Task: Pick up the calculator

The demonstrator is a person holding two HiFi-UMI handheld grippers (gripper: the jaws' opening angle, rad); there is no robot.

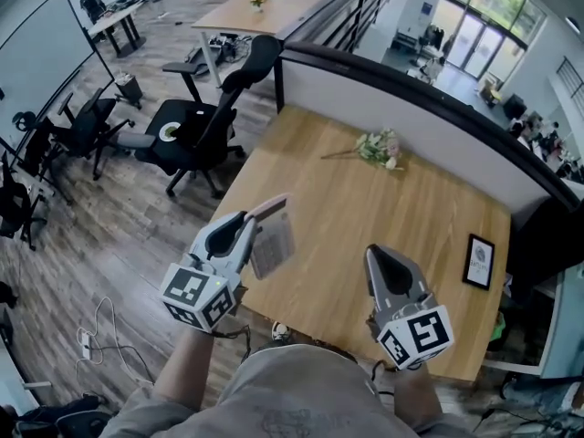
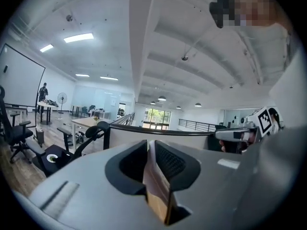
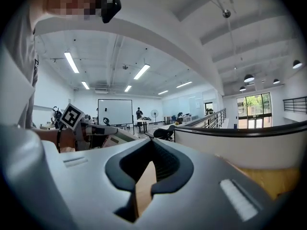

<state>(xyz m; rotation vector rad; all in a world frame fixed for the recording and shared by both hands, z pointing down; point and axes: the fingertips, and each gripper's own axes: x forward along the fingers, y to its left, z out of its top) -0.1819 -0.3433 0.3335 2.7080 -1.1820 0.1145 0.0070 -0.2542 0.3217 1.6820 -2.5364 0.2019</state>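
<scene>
Open-plan office, seen from above: one wooden table [image 1: 365, 199] against a low curved partition [image 1: 411, 108], with a black office chair [image 1: 196, 126] on the plank floor to its left. Item 1, calculator [image 1: 273, 245]: a flat grey slab off the table, hanging over the near-left edge, its keyed face turned partly up toward the head camera. Its long axis appears to run roughly along the line the claw points, though the tilt makes this uncertain. Item 2, left gripper [image 1: 272, 210]: closed on the calculator, clamping one thin edge. Its own view shows the slab edge-on between the two pads, which press it from both sides. Item 3, right gripper [image 1: 376, 252]: jaws together with nothing between them, held over the table's near middle, well apart from the calculator and to its right. The left hand is therefore the only one bearing on the task's thing. By judgement the lift is essentially made, and what remains depends on that narrow edge grip not slipping. Item 4, small bunch of flowers [image 1: 376, 147]: lying loose near the far side. Item 5, small framed card [image 1: 479, 261]: at the right edge. Containers: none visible on the table.
</scene>
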